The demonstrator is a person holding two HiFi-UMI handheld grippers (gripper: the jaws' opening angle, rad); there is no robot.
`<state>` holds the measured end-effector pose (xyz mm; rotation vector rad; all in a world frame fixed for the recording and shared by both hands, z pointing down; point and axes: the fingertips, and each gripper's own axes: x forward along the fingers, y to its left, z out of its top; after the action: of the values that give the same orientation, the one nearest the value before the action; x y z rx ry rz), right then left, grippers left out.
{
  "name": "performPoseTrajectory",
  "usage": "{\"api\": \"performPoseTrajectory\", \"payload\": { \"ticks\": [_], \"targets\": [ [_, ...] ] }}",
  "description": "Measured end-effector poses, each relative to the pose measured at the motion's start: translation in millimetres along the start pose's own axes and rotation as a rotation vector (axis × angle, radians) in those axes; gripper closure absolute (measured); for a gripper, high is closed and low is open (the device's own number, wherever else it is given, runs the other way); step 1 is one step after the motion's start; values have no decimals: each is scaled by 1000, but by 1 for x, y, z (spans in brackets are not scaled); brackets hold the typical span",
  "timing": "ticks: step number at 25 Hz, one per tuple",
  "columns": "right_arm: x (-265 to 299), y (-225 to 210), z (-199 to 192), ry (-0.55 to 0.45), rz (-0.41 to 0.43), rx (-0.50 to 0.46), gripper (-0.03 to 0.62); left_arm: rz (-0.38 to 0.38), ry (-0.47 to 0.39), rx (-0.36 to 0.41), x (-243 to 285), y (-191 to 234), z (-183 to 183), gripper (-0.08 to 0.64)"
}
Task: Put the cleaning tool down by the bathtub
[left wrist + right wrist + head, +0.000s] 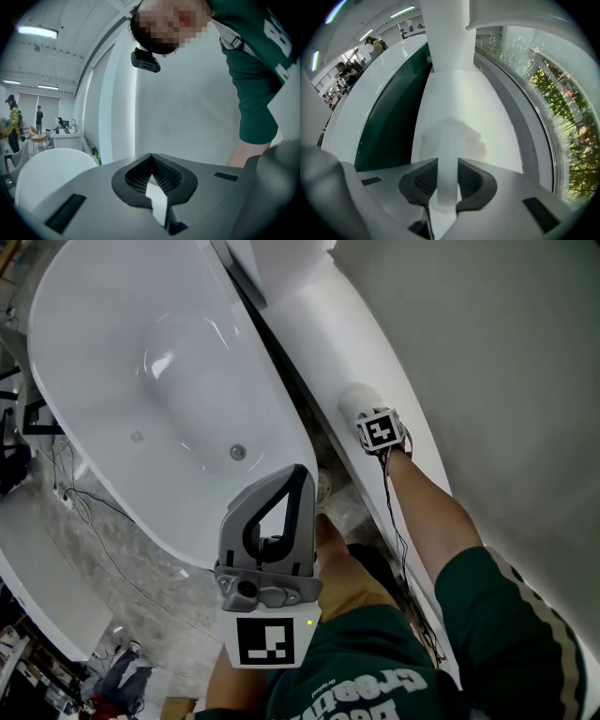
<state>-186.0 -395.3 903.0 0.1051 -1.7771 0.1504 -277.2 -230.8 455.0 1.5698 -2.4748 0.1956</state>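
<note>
Two fingers of our right gripper (368, 418) were clamped on the white handle of the cleaning tool (450, 145). Its long axis ran straight out along the fingers, with the fluffy head pointing away from us and lying on the white ledge (323, 324) just beside the bathtub (94, 334). Our left gripper (294, 476) pointed upward, its fingers closed together and empty.
</note>
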Motion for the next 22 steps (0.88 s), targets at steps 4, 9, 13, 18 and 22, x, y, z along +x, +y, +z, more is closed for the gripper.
{"api": "performPoseTrajectory", "payload": {
  "ticks": [4, 9, 13, 18, 22],
  "targets": [
    [-1, 0, 3, -22, -7, -16, 498, -24, 15, 2, -1, -4, -5, 555],
    [-4, -2, 5, -98, -39, -5, 311, -23, 22, -2, -3, -6, -11, 555],
    [-2, 3, -2, -104, -18, -6, 305, -20, 23, -5, -3, -8, -17, 555],
    [-3, 7, 0, -127, -3, -1, 305, -13, 26, -13, -6, -5, -21, 555],
    [-12, 8, -1, -145, -1, -1, 305, -11, 20, -21, -14, -6, -14, 555]
  ]
}}
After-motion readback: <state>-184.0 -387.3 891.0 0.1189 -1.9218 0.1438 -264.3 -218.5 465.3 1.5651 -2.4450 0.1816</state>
